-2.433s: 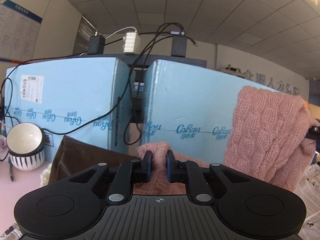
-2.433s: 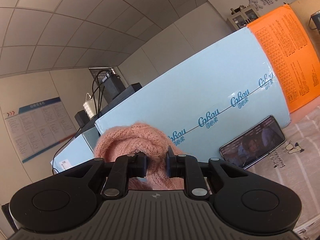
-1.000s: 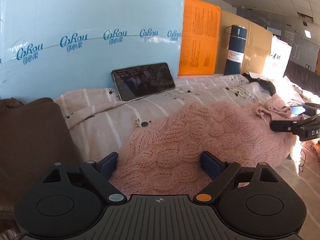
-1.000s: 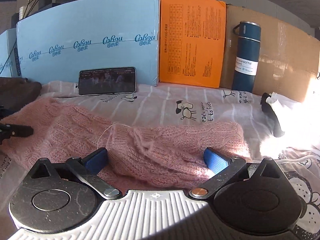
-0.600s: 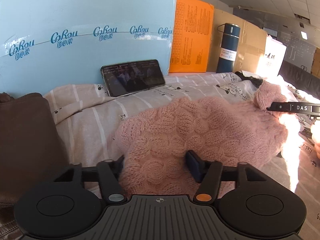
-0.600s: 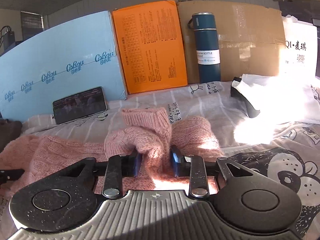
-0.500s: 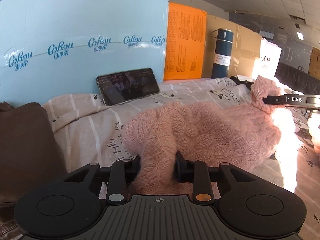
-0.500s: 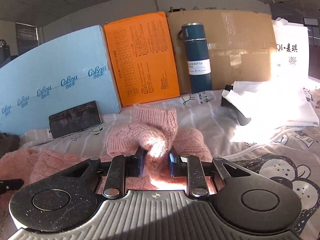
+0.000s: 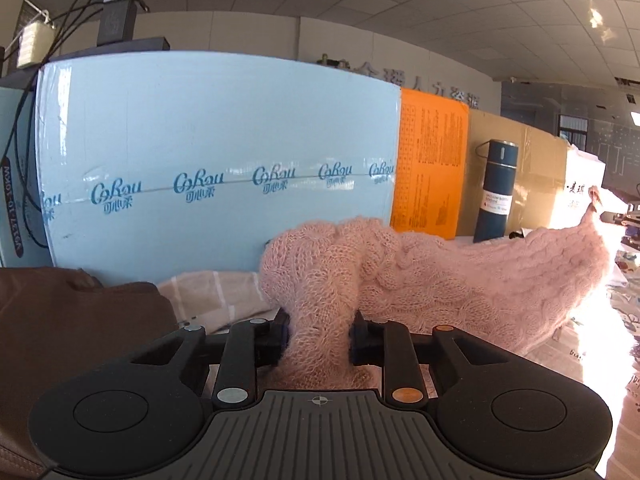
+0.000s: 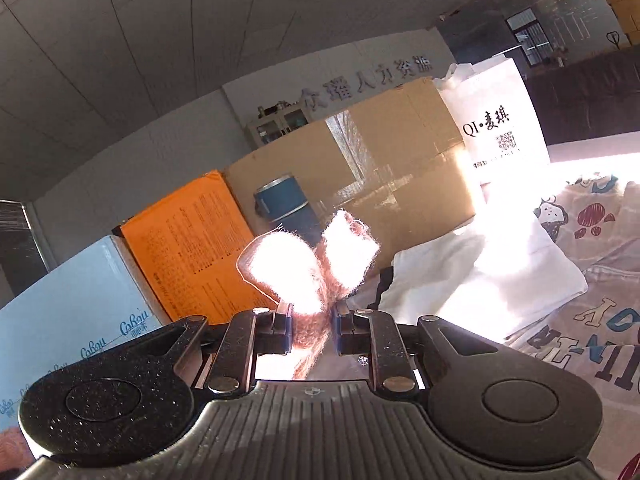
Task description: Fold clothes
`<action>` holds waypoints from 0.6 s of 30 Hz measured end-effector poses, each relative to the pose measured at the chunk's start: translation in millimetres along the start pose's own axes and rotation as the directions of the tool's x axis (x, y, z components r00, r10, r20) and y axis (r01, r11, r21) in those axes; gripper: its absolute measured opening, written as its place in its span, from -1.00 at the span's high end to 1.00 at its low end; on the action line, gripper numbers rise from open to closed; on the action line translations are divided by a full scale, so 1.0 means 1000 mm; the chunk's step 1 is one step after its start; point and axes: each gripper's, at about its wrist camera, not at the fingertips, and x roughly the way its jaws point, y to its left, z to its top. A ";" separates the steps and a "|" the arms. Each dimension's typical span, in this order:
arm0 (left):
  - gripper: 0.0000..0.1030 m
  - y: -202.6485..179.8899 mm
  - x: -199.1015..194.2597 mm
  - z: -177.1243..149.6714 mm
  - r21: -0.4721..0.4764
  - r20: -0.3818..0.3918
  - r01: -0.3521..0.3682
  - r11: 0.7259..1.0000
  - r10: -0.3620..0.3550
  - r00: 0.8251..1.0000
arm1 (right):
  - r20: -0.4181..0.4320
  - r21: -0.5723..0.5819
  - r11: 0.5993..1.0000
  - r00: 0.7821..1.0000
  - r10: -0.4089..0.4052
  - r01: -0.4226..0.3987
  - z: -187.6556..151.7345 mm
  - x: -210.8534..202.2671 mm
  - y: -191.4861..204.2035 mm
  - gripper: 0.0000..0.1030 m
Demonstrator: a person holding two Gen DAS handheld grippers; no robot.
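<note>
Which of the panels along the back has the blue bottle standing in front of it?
The brown cardboard panel: the blue bottle stands against it, right of the orange panel and the light-blue CoRou panel.

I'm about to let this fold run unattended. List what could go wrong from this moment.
1. The pink sweater hangs in the air, stretched between the left claw and the right claw. Each pinches only a small bunch of loose knit, so an end may slip out.
2. The blue bottle stands upright just behind the sweater; a swing could topple it.
3. Sun glare washes out the right wrist view, so the grip there is hard to check.
</note>
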 end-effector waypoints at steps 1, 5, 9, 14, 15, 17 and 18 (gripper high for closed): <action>0.52 0.003 0.007 -0.002 -0.004 -0.029 0.014 1.000 -0.014 0.999 | -0.022 0.011 1.000 1.000 -0.008 0.008 -0.003 0.004 -0.006 0.68; 0.44 0.004 0.031 -0.015 0.042 -0.140 0.033 0.999 -0.027 0.990 | -0.119 0.026 0.996 0.989 -0.082 0.086 -0.018 0.023 -0.025 0.63; -0.02 0.007 0.032 -0.017 0.105 -0.147 0.006 0.994 0.009 0.989 | -0.078 0.070 0.972 0.972 -0.220 0.225 -0.021 0.019 -0.039 0.06; -0.64 0.010 0.022 -0.009 0.244 -0.052 -0.083 0.966 0.098 0.994 | 0.074 0.132 0.930 0.932 -0.356 0.344 -0.017 0.000 -0.048 -0.22; -0.66 0.011 0.021 -0.005 0.251 -0.034 -0.077 0.965 0.088 0.996 | 0.090 0.134 0.939 0.940 -0.329 0.316 -0.017 -0.003 -0.046 -0.25; -0.69 0.011 0.019 0.004 0.256 0.001 -0.038 0.966 0.039 0.999 | 0.113 0.119 0.962 0.959 -0.260 0.247 -0.017 -0.009 -0.041 -0.43; -0.71 0.009 0.019 0.008 0.260 0.009 -0.009 0.966 0.007 1.000 | 0.109 0.093 0.975 0.972 -0.210 0.200 -0.017 -0.010 -0.036 -0.50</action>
